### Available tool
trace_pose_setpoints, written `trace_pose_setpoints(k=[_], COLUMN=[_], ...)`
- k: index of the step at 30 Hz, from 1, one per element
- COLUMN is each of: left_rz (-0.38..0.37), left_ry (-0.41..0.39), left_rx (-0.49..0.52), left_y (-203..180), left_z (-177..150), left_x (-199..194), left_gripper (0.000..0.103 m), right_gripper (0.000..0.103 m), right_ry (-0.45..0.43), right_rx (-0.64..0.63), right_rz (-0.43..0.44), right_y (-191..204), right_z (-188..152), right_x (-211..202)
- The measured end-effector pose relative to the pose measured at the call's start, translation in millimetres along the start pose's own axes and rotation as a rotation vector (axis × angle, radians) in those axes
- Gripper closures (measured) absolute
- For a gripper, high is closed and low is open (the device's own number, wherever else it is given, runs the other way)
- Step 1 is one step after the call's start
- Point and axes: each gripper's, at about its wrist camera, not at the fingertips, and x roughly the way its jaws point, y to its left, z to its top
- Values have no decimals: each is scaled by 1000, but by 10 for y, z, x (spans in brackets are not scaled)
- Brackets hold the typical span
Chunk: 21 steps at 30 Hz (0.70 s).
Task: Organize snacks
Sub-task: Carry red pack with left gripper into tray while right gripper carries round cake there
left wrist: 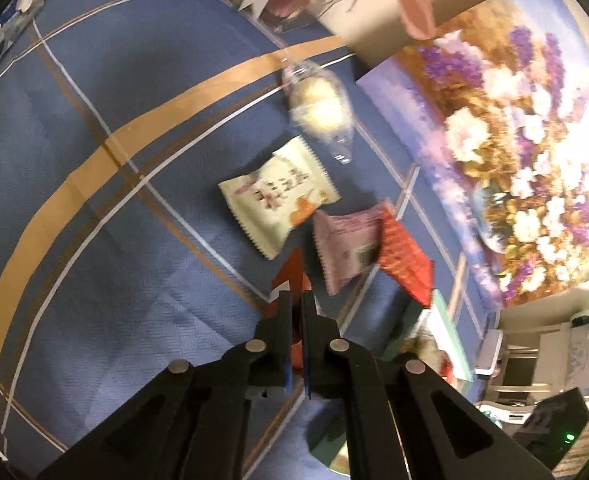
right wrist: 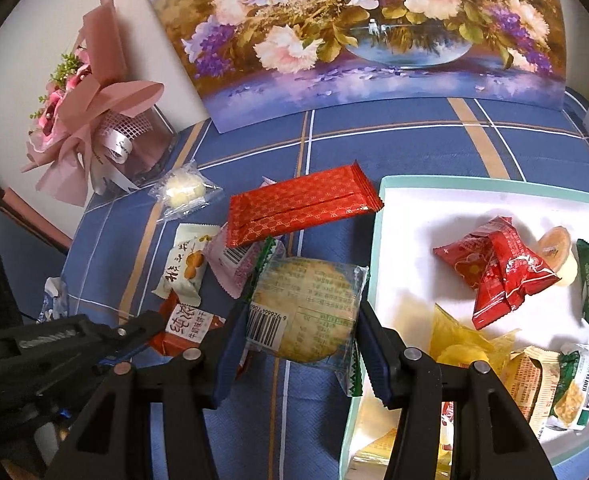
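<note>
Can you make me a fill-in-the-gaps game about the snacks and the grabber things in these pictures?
1. The right gripper holds a round ____ in a clear wrapper.
2. The left gripper is shut on a small ____-coloured packet.
3. The long red packet lies on the ____ tablecloth.
4. The white tray has a pale ____ rim.

Missing words: cracker; red; blue; green

Blue plaid tablecloth (right wrist: 394, 148), floral painting (right wrist: 374, 28) against pale wall (right wrist: 34, 40).
</note>
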Motion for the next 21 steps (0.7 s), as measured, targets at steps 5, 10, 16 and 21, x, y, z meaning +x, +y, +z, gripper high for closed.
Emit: trace_pose_setpoints(k=[5,10,16,21], left_rz=[9,17,96,122], left_ry=[50,68,133,136], left_rx=[-38,11,133,178], left_y=[98,5,-183,-240], left_z=[5,-21,-125,-148], left_x=[160,242,427,442], left_gripper=[83,47,41,31], right_gripper=[47,47,46,46], right_ry=[17,39,38,38], right_rx=[0,-3,20,32], right_rz=[1,-5,-8,-9], right_y=[-15,-18,-86,-128], right_z=[-11,-34,-34,-33], right_x=[58,131,130,104])
